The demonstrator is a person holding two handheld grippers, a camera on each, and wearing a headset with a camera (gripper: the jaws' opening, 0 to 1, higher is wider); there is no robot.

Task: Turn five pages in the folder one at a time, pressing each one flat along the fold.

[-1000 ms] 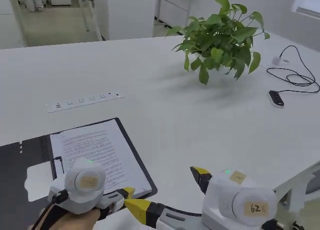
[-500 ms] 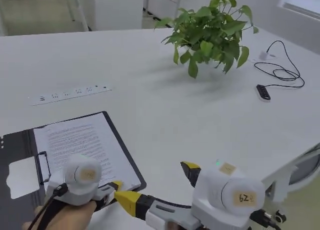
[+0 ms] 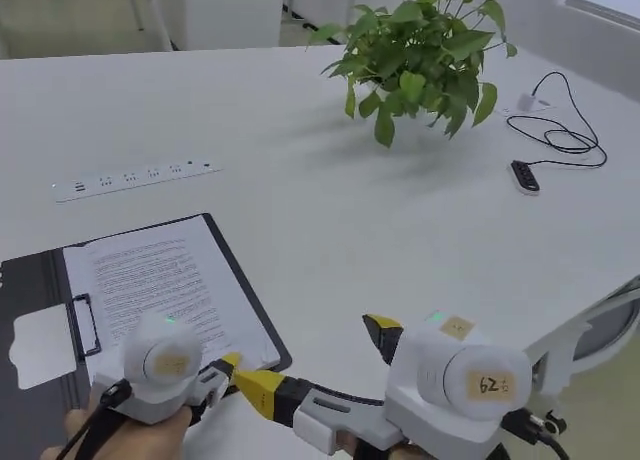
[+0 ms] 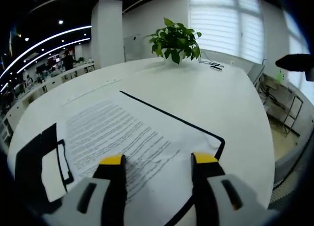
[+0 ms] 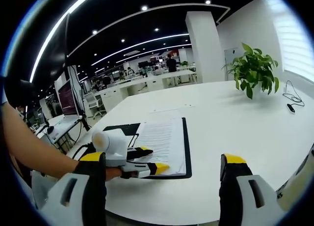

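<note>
The folder [image 3: 32,280] lies open at the near left of the white table [image 3: 330,230], with a printed page [image 3: 150,280] on its right half. The text is too small to read.

In the left gripper view, the left gripper [image 4: 158,159] has its two yellow-tipped jaws apart. They stand low over the near right part of the page and hold nothing. I cannot tell whether the tips touch the paper. This view also shows the page's near right corner lying flat against the black edge of the folder, which the gripper partly covers in the head view.

The right gripper view looks from the right side. The right gripper [image 5: 163,158] has its jaws wide apart and holds nothing, and it is above the bare table just right of the folder. Here the left gripper shows from the side, pointing over the page, with the person's forearm [image 5: 29,142] behind it.

In the head view the hand [image 3: 125,442] that holds the left gripper is cut off by the bottom edge. Farther away there are a power strip [image 3: 130,178] on the left, a plant [image 3: 420,50], and a cable [image 3: 560,135] on the far right.
</note>
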